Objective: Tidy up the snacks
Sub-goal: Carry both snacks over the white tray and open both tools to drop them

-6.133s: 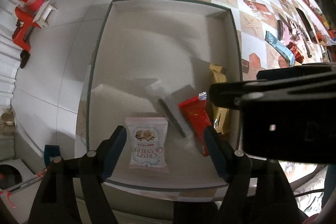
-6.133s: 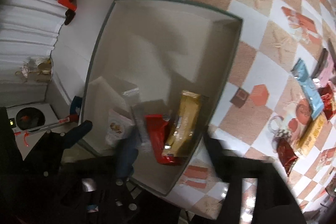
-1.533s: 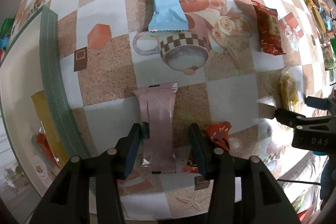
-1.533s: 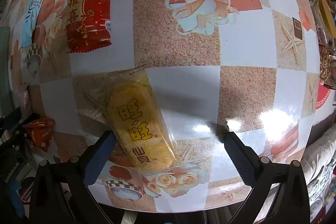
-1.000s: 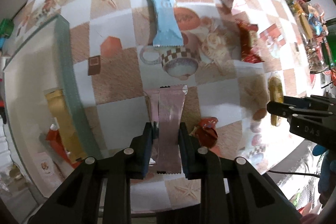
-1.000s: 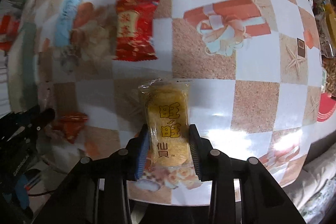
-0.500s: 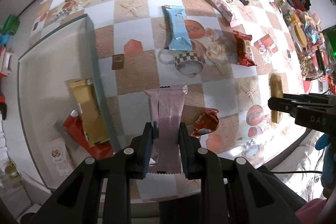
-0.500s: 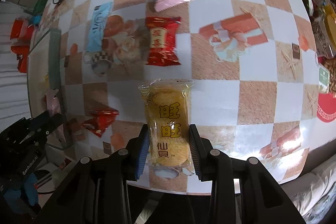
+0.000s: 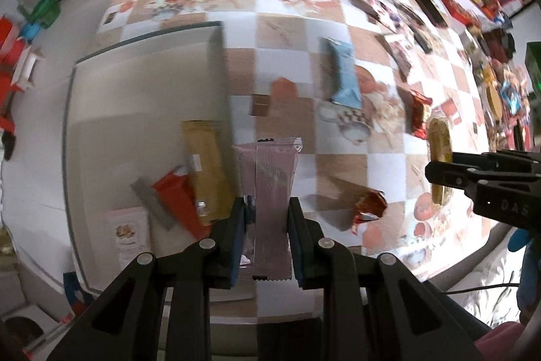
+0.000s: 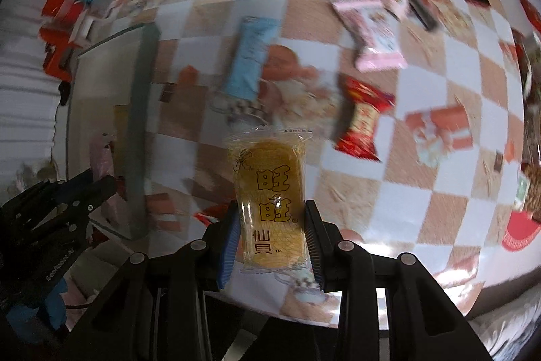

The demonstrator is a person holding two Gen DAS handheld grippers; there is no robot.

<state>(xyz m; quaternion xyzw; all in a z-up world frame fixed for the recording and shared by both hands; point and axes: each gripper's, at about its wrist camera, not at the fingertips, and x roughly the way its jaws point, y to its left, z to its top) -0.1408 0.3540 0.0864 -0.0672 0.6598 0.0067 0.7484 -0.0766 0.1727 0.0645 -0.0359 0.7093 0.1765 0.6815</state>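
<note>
A pink wrapper hangs lengthwise in the left tool, back seam up. A clear-wrapped yellow rice cracker sits upright in the right tool.

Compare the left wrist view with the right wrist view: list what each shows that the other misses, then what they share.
Only the left wrist view shows inside the box: a gold bar, a red packet and a white packet; also the pink bar's seam, clamped by the left gripper.

Only the right wrist view shows the printed face of the yellow cracker packet in the right gripper, and a pink-and-white packet.

Both show the blue packet, the checkered tablecloth and each other's gripper.
</note>
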